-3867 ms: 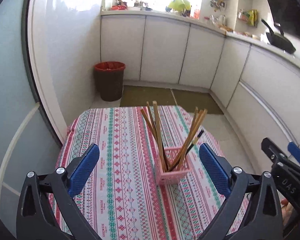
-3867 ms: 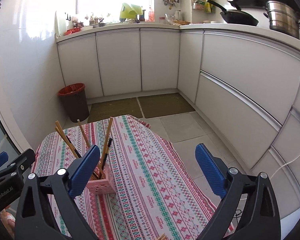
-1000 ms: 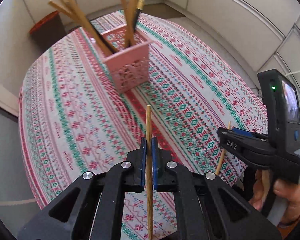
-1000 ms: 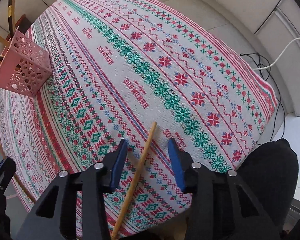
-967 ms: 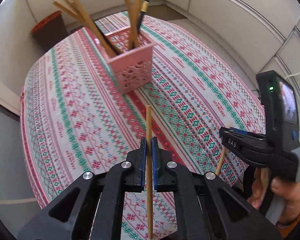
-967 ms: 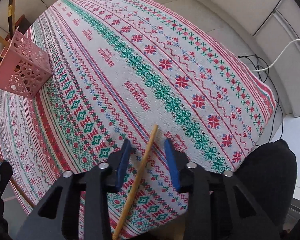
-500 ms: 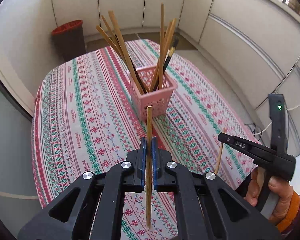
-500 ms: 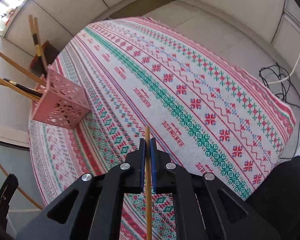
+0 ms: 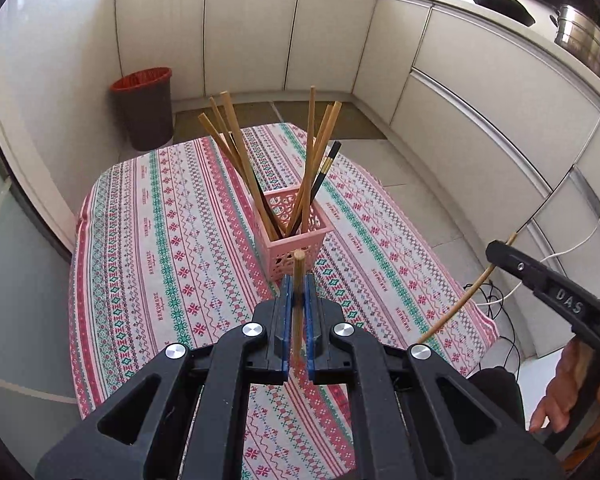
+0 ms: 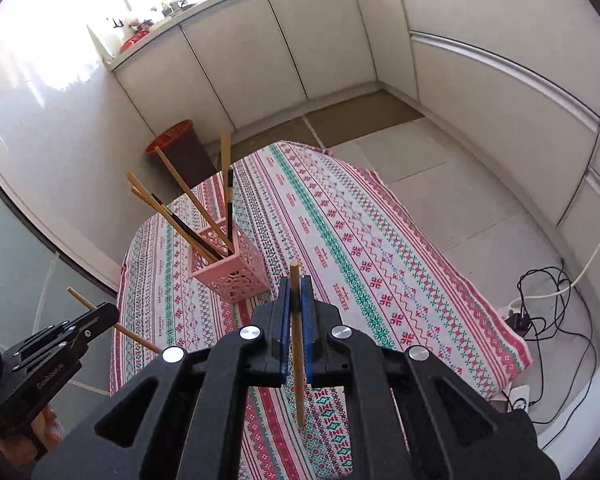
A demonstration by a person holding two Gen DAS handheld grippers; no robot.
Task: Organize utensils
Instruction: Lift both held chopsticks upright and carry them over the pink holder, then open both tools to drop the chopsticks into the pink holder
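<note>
A pink lattice basket [image 9: 296,246] stands on the patterned tablecloth [image 9: 168,240] and holds several wooden chopsticks and a black one, leaning outward. It also shows in the right wrist view [image 10: 236,272]. My left gripper [image 9: 296,284] is shut on a wooden chopstick [image 9: 298,276], held above the cloth just short of the basket. My right gripper [image 10: 295,284] is shut on another wooden chopstick [image 10: 296,320], to the right of the basket. The right gripper shows in the left wrist view [image 9: 496,250], the left one in the right wrist view [image 10: 108,312].
A dark bin with a red liner [image 9: 144,108] stands on the floor beyond the table. White cabinets [image 9: 480,80] run along the back and right. Cables and a power strip [image 10: 540,304] lie on the floor at the right.
Both grippers have lifted and tilted up with their chopsticks. The right gripper closed on its chopstick a second ago. The basket now sits straight ahead of both.
</note>
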